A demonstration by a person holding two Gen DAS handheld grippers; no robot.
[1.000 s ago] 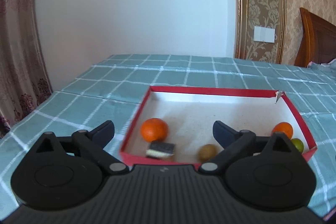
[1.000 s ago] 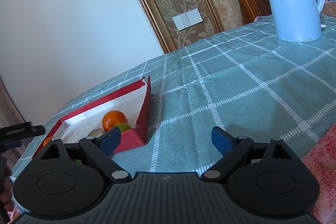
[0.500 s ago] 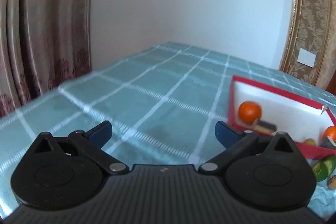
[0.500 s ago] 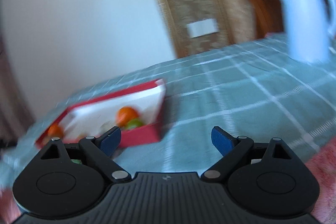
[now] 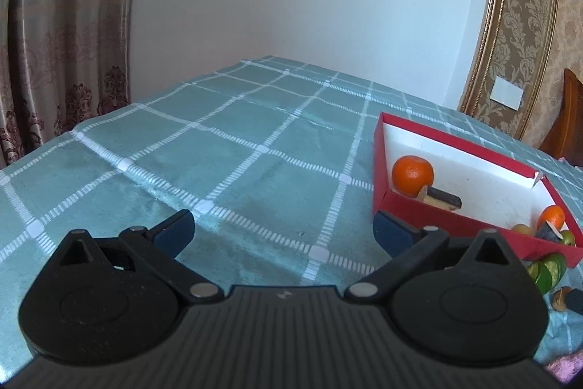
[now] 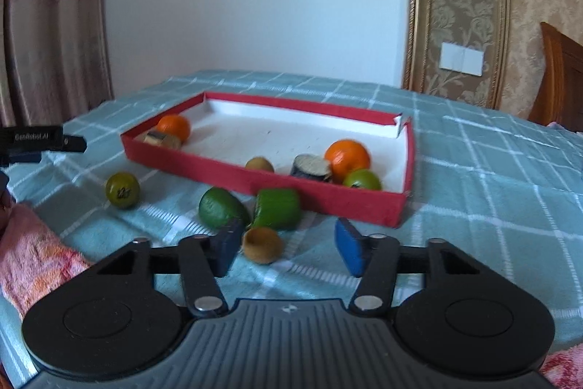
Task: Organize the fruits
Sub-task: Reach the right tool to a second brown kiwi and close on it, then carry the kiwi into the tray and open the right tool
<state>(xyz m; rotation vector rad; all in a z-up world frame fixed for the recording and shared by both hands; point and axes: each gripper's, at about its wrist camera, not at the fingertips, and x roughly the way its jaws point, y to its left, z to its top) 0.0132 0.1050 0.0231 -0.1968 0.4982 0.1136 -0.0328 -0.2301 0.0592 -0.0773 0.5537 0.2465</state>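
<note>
The only readable writing is "GenRobot.AI", white on the black body of the left tongs (image 6: 43,143), which juts in at the left edge of the right wrist view. The left tongs (image 5: 282,232) tilt down over bare checked cloth on the bench (image 5: 218,170), spread wide with nothing between the pads. The right tongs (image 6: 288,252) also angle down; their jaws have just been closing and stand part-way apart, pressing on nothing, with a small brown fruit (image 6: 262,245) just ahead of the left pad (image 6: 227,252). Beyond it lie a green avocado-like fruit (image 6: 222,208) and a green cylinder-shaped piece (image 6: 278,208) side by side, and a round olive-green fruit (image 6: 122,190) farther left. Behind these sits the red box (image 6: 317,197), holding an orange (image 6: 175,127) at its far-left corner, another orange (image 6: 347,157), a green fruit (image 6: 362,180), a brown fruit (image 6: 259,165) and two dark cut pieces. From the left tongs the red box (image 5: 430,217) lies ahead to the right. A pink towel (image 6: 32,261) lies at the near left.
</note>
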